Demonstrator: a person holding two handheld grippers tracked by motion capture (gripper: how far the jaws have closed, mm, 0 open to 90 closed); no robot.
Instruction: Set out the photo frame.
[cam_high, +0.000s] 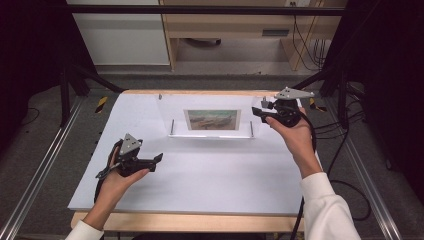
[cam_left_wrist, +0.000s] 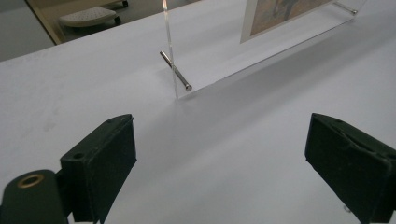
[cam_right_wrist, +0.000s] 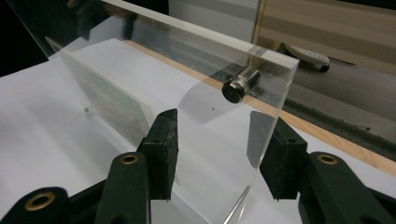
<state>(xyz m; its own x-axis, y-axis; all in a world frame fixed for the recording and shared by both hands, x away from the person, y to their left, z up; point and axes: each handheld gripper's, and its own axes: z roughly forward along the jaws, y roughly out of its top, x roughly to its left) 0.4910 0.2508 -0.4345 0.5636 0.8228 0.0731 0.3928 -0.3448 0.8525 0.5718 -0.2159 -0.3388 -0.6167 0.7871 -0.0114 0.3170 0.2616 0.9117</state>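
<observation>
In the high view, the right gripper (cam_high: 261, 111) is reaching the right end of a clear acrylic picture frame (cam_high: 172, 107) that is standing on the white table (cam_high: 210, 175); the left gripper (cam_high: 152, 162) is hovering well apart, with the frame ahead of it and to its right.

In the left gripper view, the jaws are gaping wide with nothing between them. The frame's near corner and its metal standoff pin (cam_left_wrist: 175, 71) are sitting ahead of the jaws, beyond the gap.

In the right gripper view, the jaws are straddling the frame's end (cam_right_wrist: 261, 121) — one on either face, spread and not yet pinching. The upper standoff bolt (cam_right_wrist: 239, 85) is lying just ahead of the fingertips.

The risk, as I judge it: closing on slick acrylic near one end could let the panel twist or slip, or a nudge could tip it over — the left gripper is too far away to steady it.
</observation>
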